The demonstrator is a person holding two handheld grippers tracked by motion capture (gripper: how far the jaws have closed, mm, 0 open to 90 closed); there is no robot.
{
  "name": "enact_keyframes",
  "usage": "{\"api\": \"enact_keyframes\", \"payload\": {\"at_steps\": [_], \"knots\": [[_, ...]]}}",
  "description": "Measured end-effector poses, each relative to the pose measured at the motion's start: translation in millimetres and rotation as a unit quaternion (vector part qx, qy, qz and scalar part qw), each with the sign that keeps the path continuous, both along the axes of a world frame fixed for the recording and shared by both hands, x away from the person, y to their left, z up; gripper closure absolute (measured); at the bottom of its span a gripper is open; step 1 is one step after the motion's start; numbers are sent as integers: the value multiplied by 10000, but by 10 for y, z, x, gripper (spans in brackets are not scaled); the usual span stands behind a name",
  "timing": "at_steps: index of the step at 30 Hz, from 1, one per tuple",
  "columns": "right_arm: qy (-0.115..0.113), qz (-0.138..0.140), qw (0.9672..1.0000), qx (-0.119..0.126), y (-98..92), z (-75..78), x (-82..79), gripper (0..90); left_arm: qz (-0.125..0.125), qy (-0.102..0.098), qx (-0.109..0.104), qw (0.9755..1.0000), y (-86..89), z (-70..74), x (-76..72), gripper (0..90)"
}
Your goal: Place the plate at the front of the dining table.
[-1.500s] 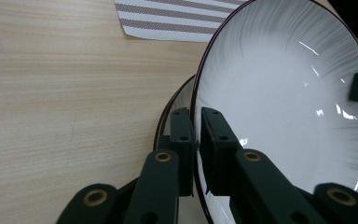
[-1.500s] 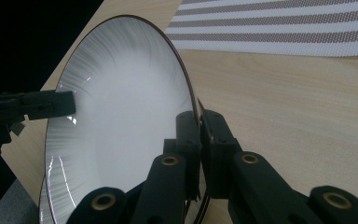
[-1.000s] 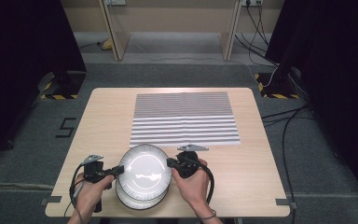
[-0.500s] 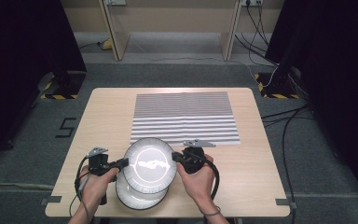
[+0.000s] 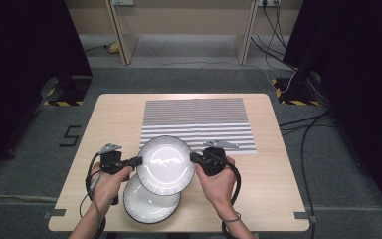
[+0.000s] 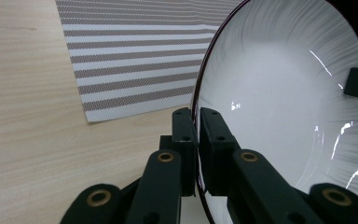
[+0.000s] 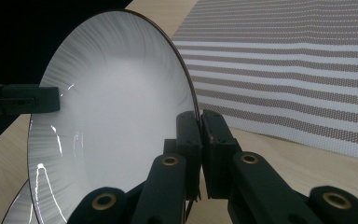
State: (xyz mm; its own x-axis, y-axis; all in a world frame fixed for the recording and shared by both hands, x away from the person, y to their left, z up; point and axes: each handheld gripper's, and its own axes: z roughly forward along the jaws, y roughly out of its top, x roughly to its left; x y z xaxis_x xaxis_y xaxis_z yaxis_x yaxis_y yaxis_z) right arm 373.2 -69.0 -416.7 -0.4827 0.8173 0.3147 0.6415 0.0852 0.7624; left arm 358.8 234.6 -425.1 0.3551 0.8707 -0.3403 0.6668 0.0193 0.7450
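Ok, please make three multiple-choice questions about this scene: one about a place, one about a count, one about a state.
1. Where does the striped mat lie?
A. on the far half of the table
B. on the floor
C. under the lower plate

2. How many plates are there?
A. one
B. two
C. four

3. What is the state of the upper plate?
A. lying flat on the mat
B. gripped at its rim from both sides
C. broken

Answers: 1 A, the high view shows the mat beyond the plates. 2 B, one plate is held above another that rests on the table. 3 B, the left gripper and the right gripper each pinch the rim.
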Motion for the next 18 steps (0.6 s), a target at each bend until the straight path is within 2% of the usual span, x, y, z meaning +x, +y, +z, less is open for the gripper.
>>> {"api": "enact_keyframes", "payload": {"at_steps": [6,15,18], "knots": [[-55,-65,10000,-18,-48,54,74,870,-38,-88,47,9999,-52,67,110,849],[-56,-185,9998,-42,-107,65,209,870,-70,-143,68,9999,-133,78,260,849],[-96,-238,9997,-63,-123,60,242,870,-83,-252,121,9996,-169,77,297,848]]}}
